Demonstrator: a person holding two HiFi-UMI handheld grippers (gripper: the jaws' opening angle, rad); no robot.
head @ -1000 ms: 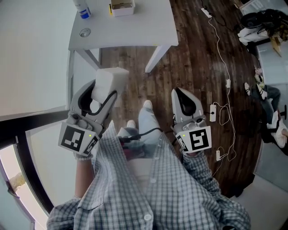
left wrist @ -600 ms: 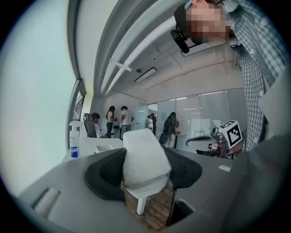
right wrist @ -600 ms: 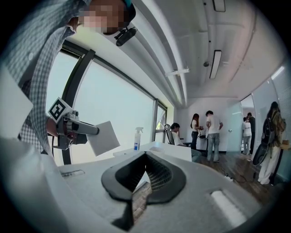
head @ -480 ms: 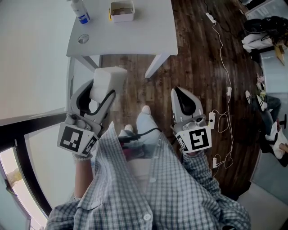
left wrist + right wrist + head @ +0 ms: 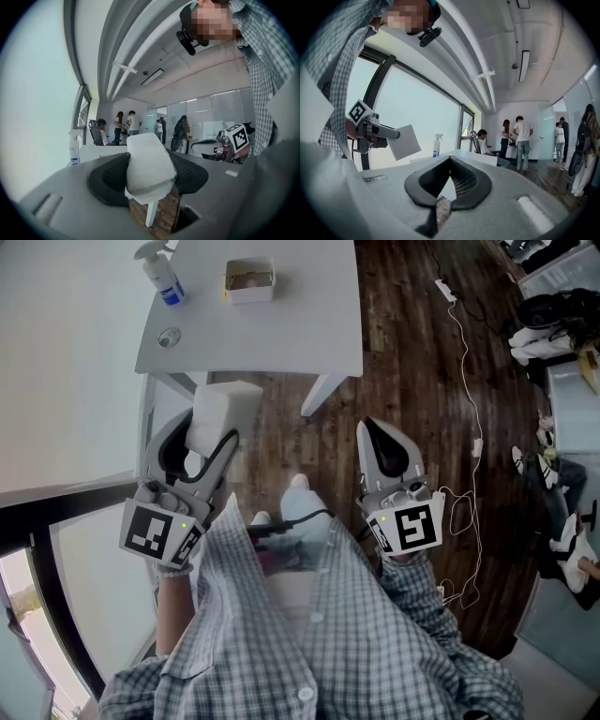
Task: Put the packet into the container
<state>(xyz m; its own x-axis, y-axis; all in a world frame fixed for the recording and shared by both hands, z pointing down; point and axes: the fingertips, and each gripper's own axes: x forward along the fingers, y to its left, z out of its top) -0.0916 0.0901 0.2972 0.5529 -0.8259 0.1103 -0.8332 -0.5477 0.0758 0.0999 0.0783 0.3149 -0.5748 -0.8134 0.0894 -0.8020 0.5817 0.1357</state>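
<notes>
Packet (image 5: 225, 405) clamped in left tongs (image 5: 208, 429); right tongs (image 5: 376, 429) closed (empty); container (image 5: 249, 295), spray bottle (image 5: 162, 278) on table (image 5: 309, 320) ahead.

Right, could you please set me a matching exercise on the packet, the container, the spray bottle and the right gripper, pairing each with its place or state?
1 packet
2 container
3 spray bottle
4 right gripper

A jaws together, nothing held
B clamped in the left gripper
C on the table, at its left edge
D on the table, right of the spray bottle

Pairs: 1-B, 2-D, 3-C, 4-A.
</notes>
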